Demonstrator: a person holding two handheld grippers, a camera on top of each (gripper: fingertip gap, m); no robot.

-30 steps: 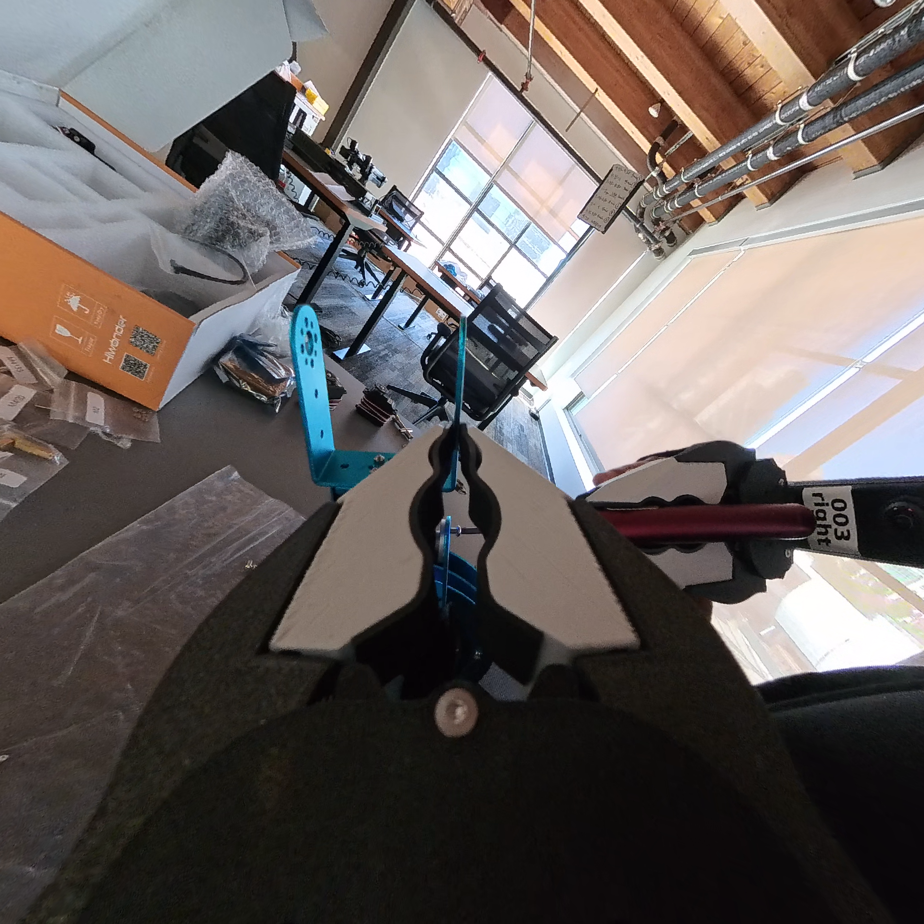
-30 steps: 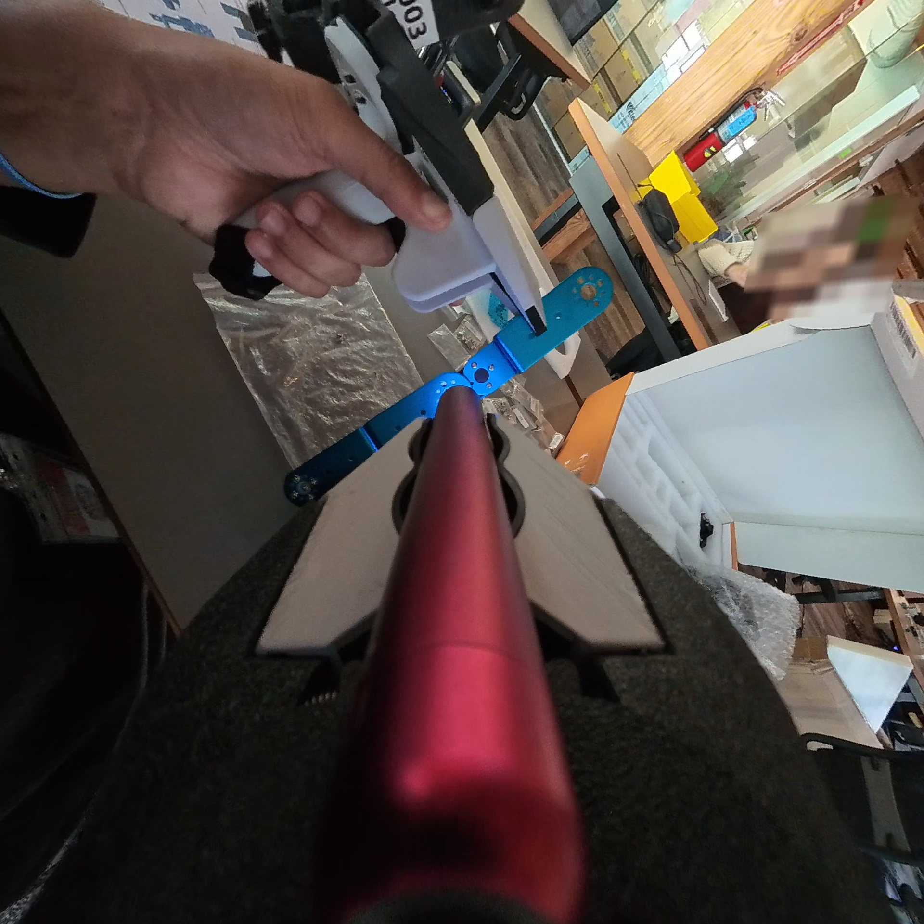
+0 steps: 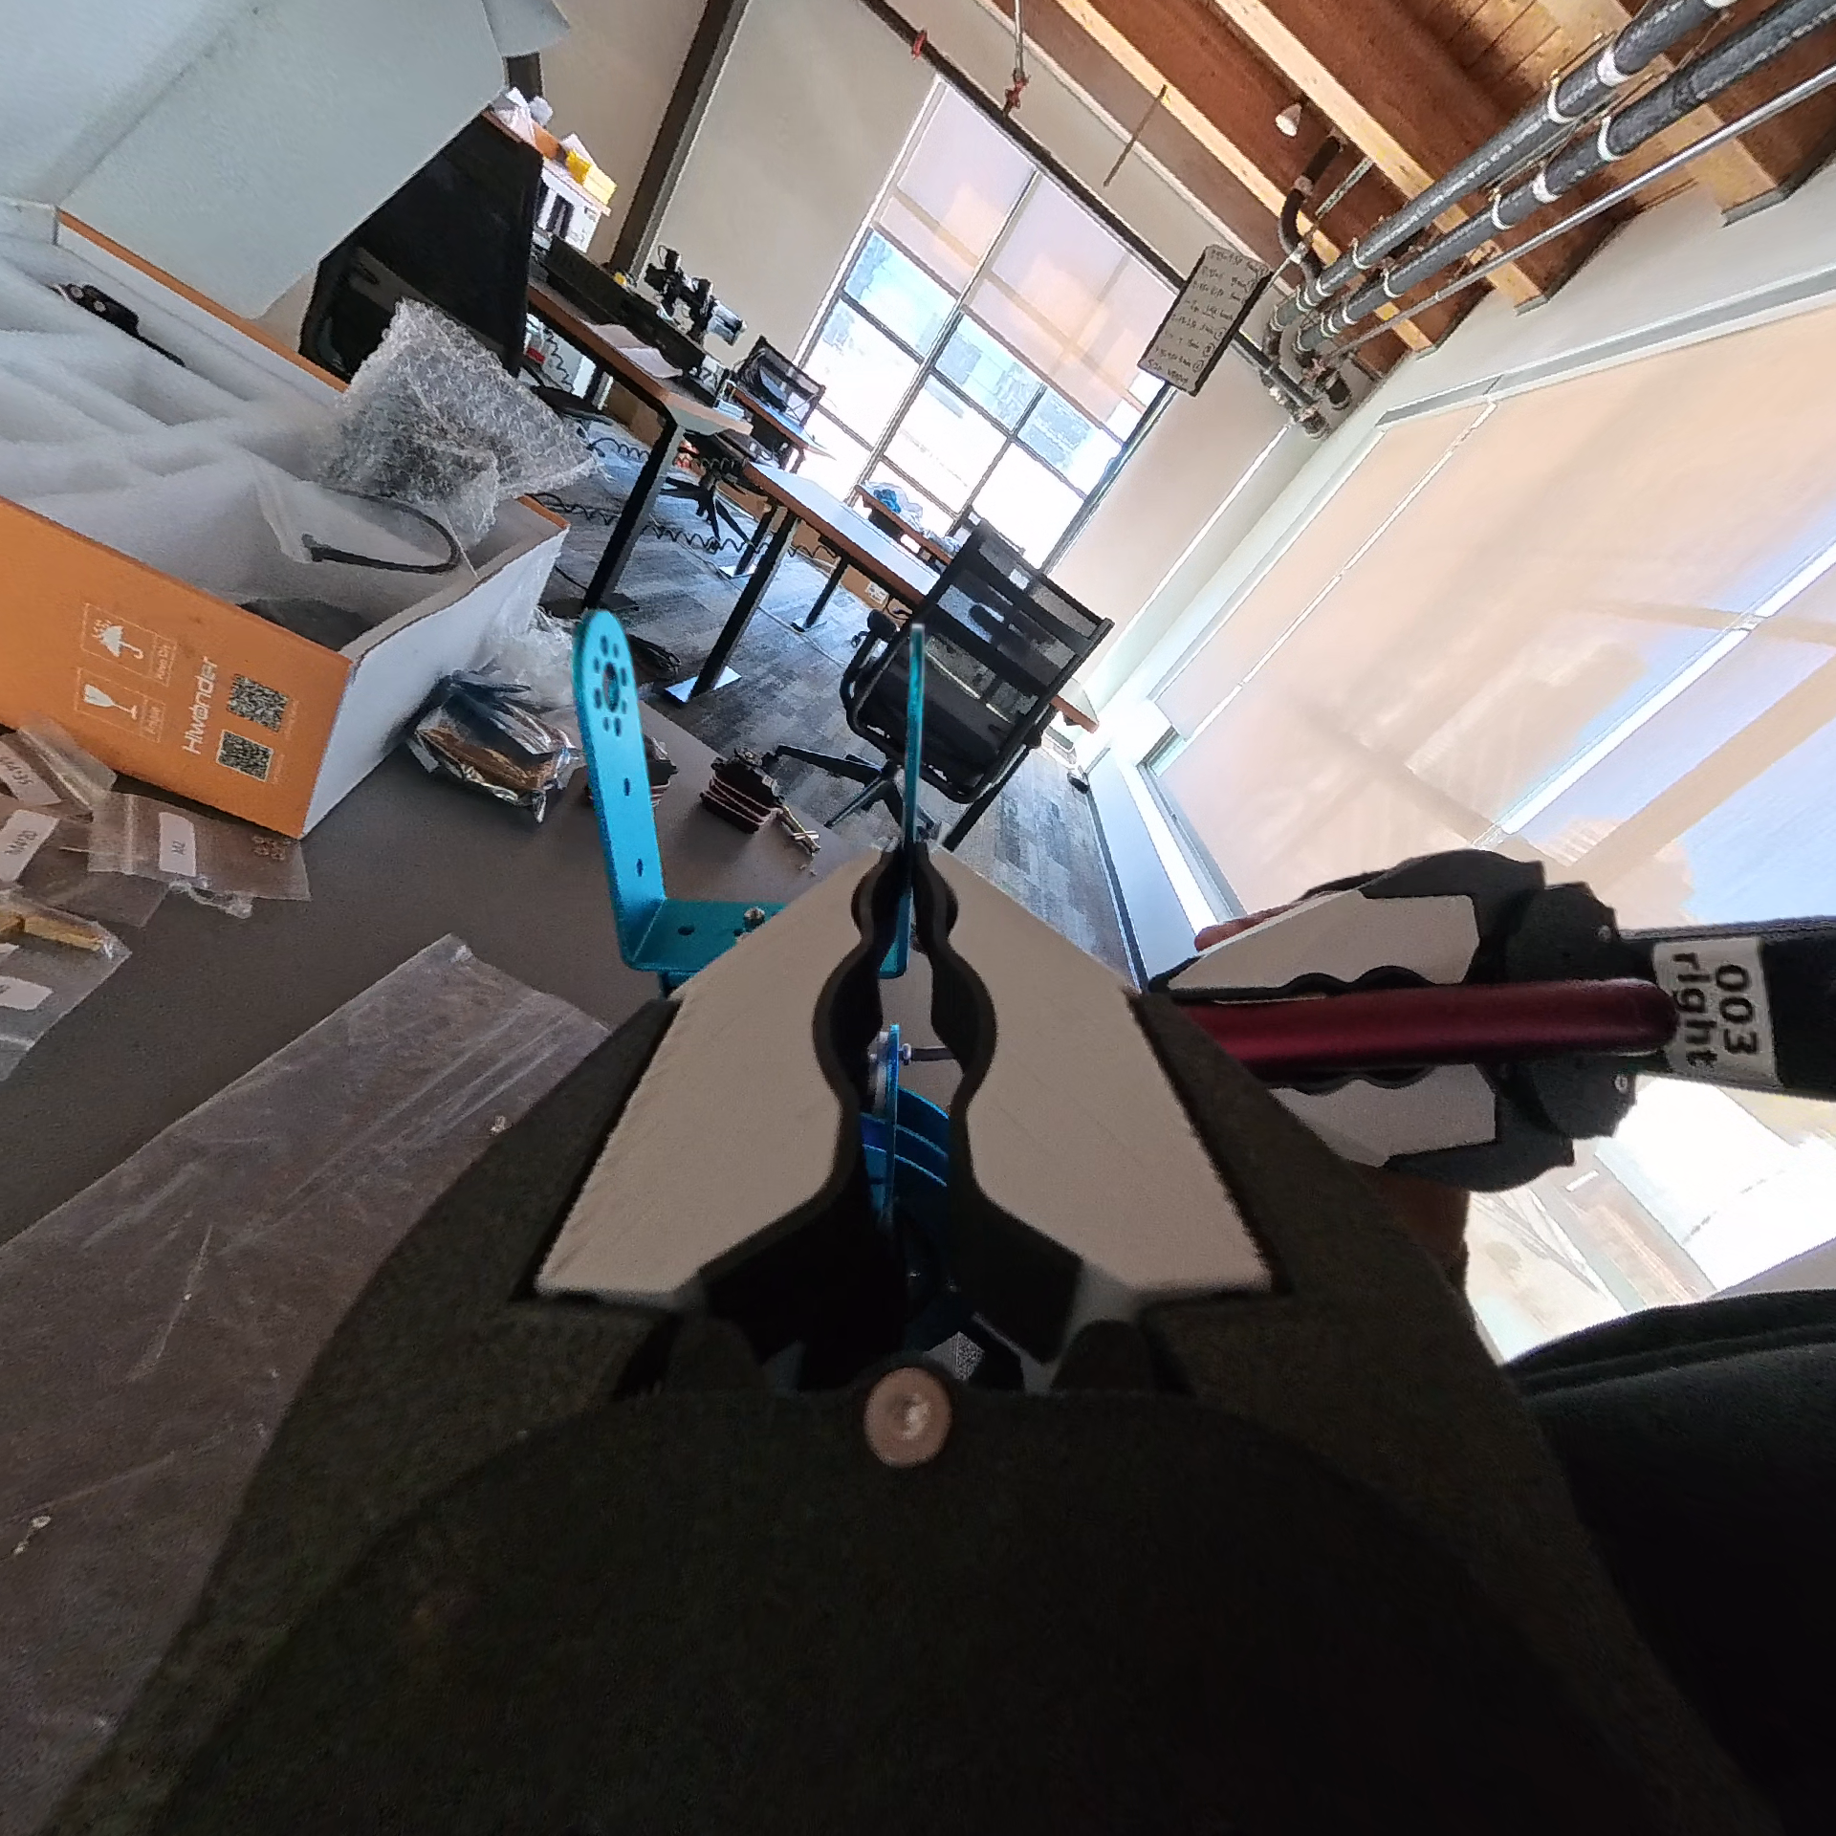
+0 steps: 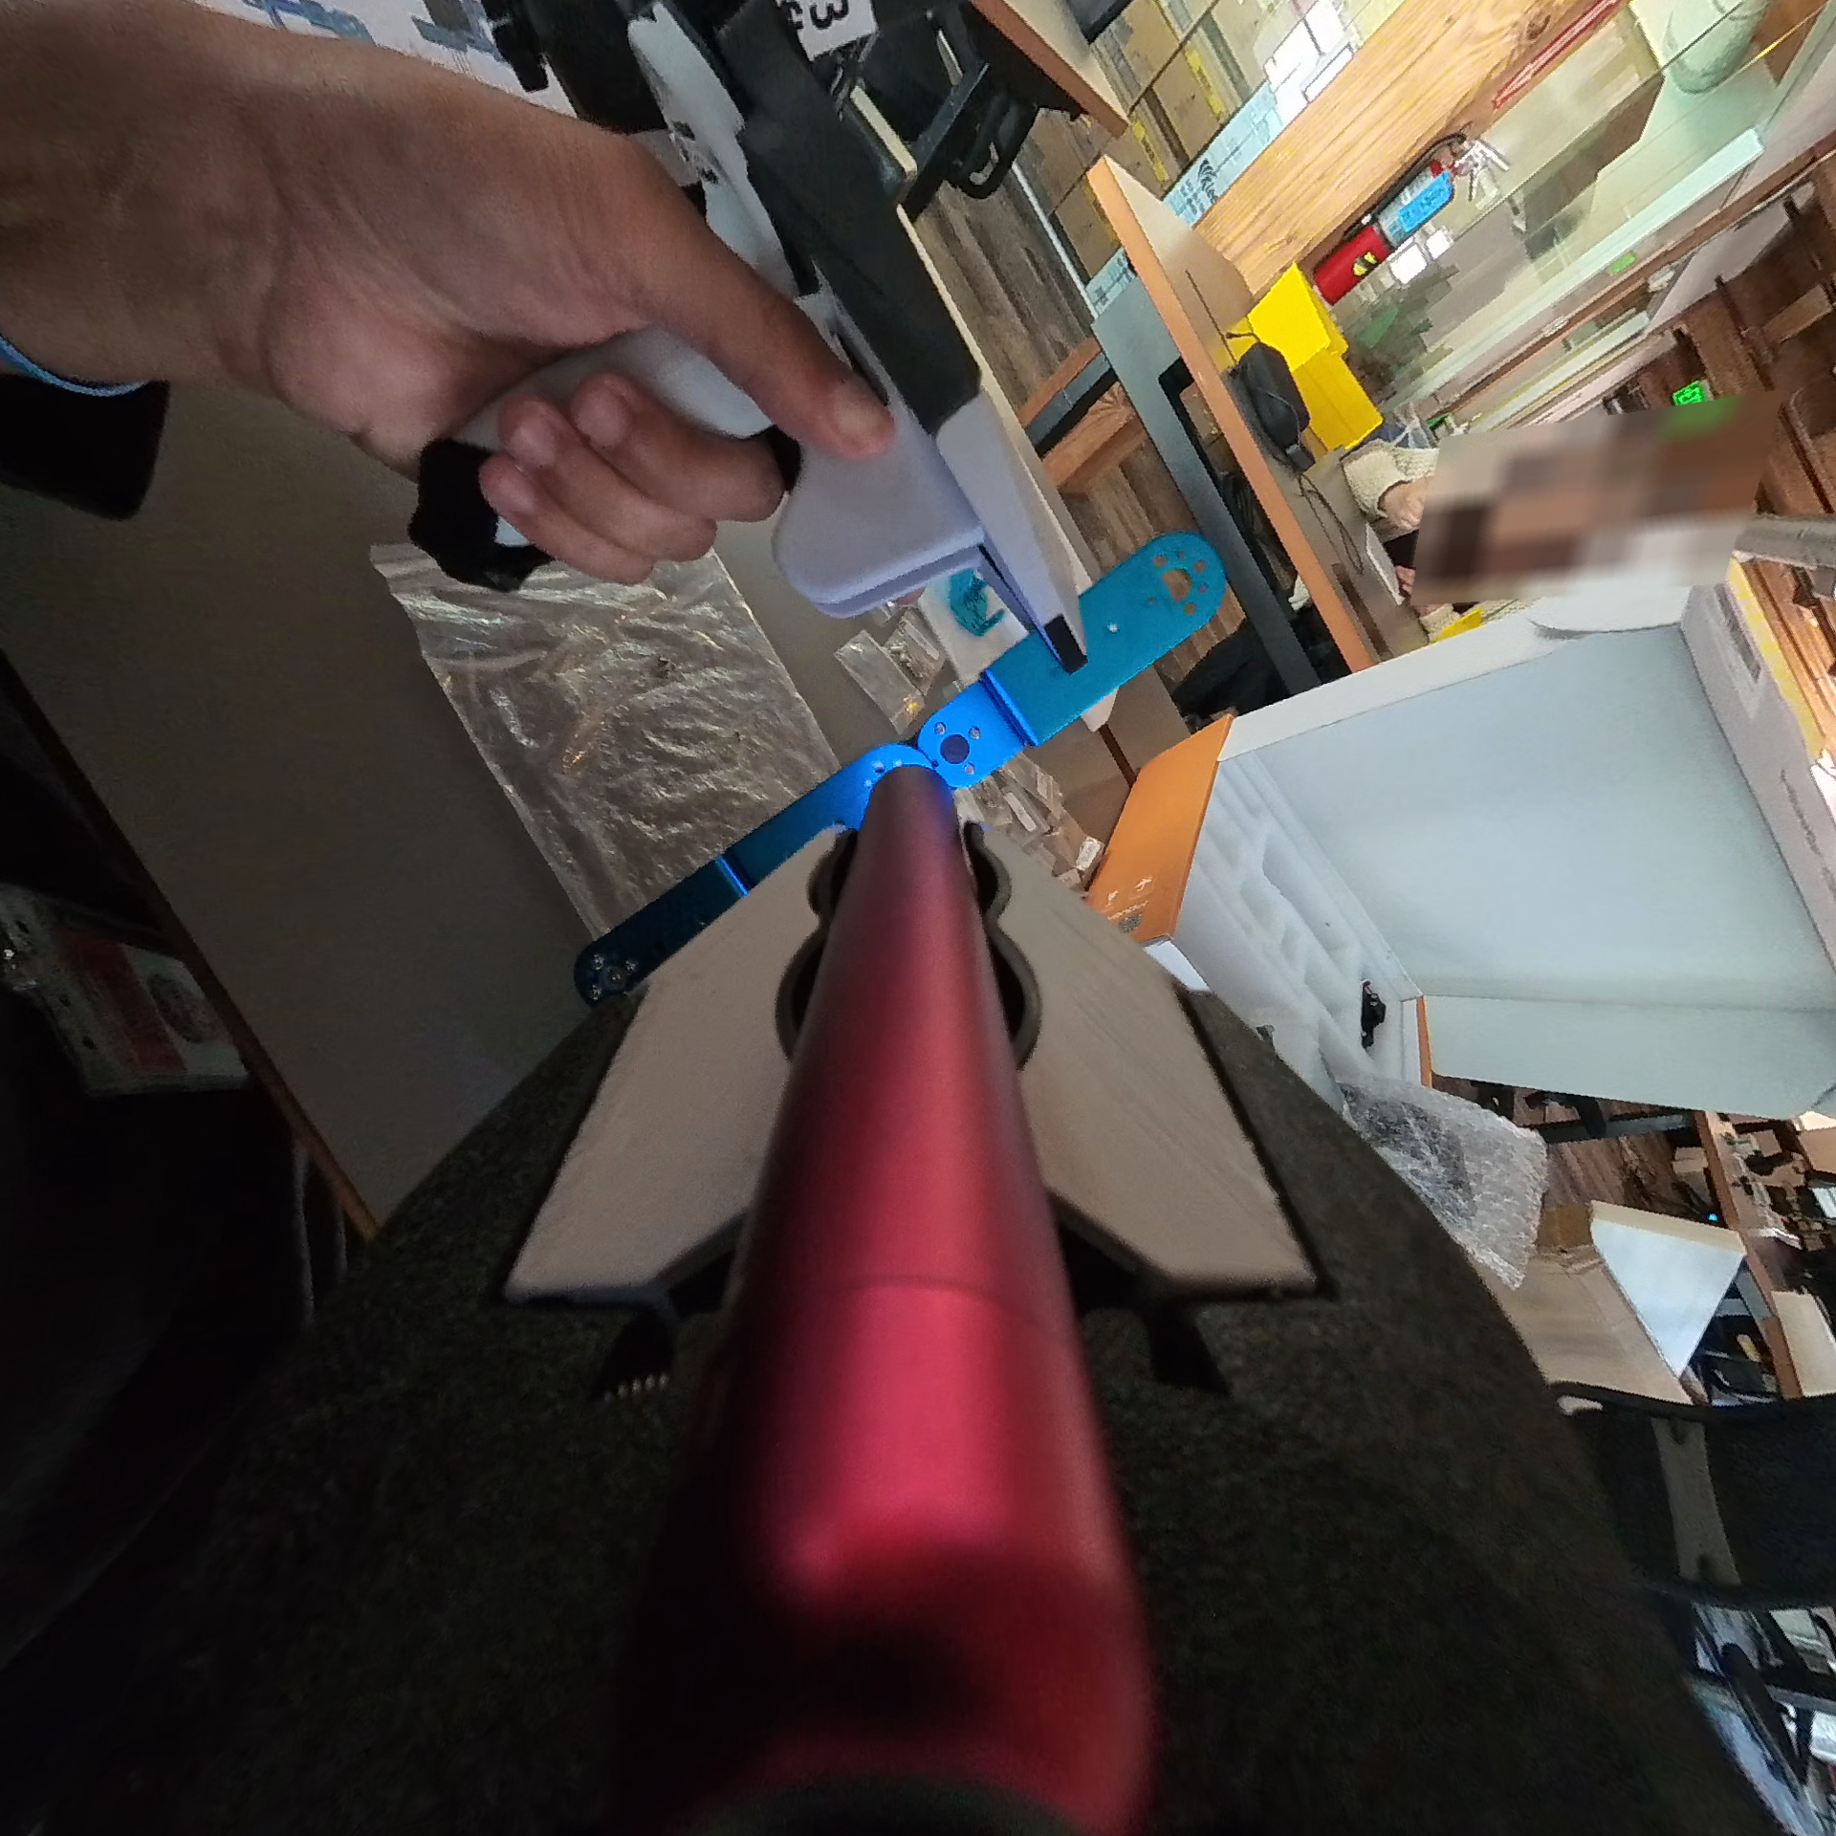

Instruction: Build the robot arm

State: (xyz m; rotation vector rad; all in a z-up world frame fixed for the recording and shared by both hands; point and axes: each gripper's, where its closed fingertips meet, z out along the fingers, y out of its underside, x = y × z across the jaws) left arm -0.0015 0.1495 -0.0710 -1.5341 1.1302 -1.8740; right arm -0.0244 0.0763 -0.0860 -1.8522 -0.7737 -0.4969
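My left wrist camera sat close behind its fingers, tilted, facing along the table (image 3: 417,924) toward the windows. My right one looked leftward across it. Both views shared the blue bracket (image 3: 618,795) (image 4: 1093,656) and orange box (image 3: 169,686) (image 4: 1157,835).

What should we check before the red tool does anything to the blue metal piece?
1. Left gripper shut on the blue bracket: ok.
2. Right gripper shut on the red tool: ok.
3. Red tool's tip at the bracket's holed joint: ok, though whether it touches: cannot tell.
4. Tip seated on a screw: cannot tell, hidden.
5. Hand clear of the tip: ok.
6. Other blue bracket on the table apart from the work: ok.
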